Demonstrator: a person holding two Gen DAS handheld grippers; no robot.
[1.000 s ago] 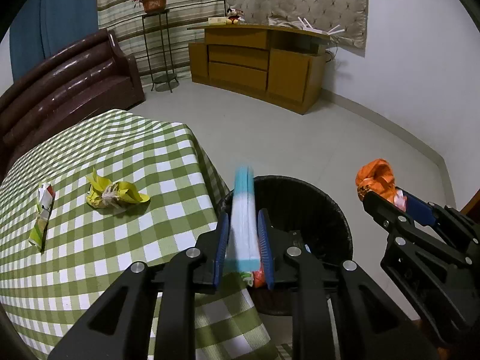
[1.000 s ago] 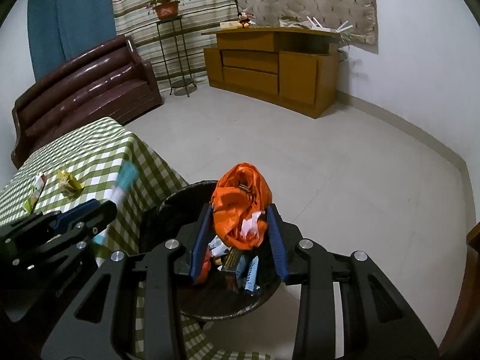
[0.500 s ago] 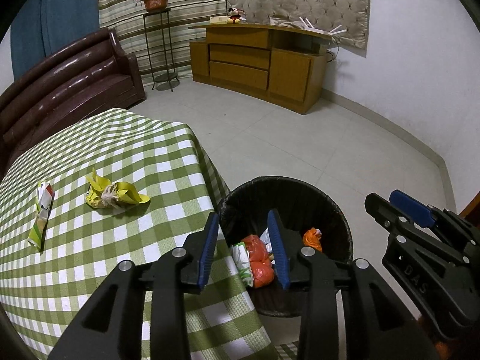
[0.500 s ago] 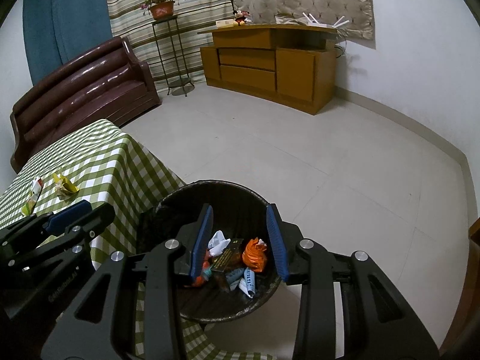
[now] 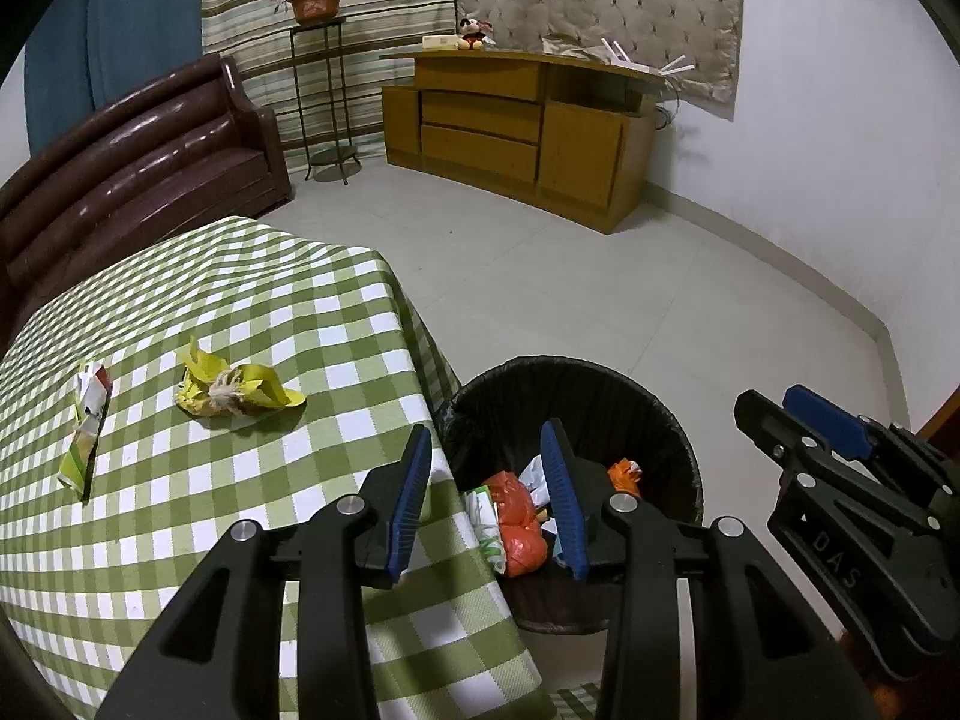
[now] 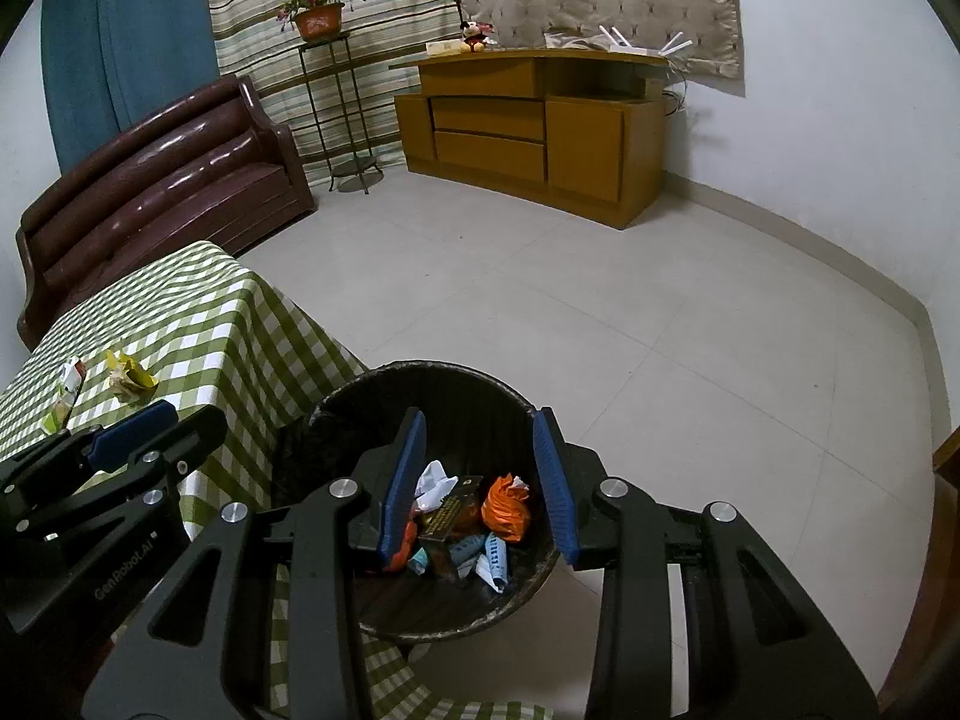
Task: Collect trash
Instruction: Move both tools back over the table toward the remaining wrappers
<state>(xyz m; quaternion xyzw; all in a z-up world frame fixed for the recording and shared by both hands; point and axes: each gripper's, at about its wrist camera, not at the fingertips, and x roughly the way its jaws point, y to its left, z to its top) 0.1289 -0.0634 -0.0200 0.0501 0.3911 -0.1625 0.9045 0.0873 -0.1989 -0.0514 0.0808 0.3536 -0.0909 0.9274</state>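
A black bin (image 5: 600,384) (image 6: 372,402) stands on the floor by the table corner and holds several wrappers, among them an orange one (image 6: 507,504) and a blue-white one (image 6: 489,558). My left gripper (image 5: 487,504) is open and empty over the table edge beside the bin. My right gripper (image 6: 477,483) is open and empty above the bin. A crumpled yellow wrapper (image 5: 234,393) (image 6: 129,381) and a green-white wrapper (image 5: 87,429) (image 6: 63,396) lie on the green checked table (image 5: 270,300) (image 6: 192,312).
A brown sofa (image 5: 132,162) stands behind the table. A wooden cabinet (image 5: 516,132) and a plant stand (image 5: 318,96) are at the far wall. The tiled floor (image 6: 660,330) lies between.
Both grippers opened. The blue-white wrapper left my left gripper and the orange wrapper left my right gripper; both now lie in the bin.
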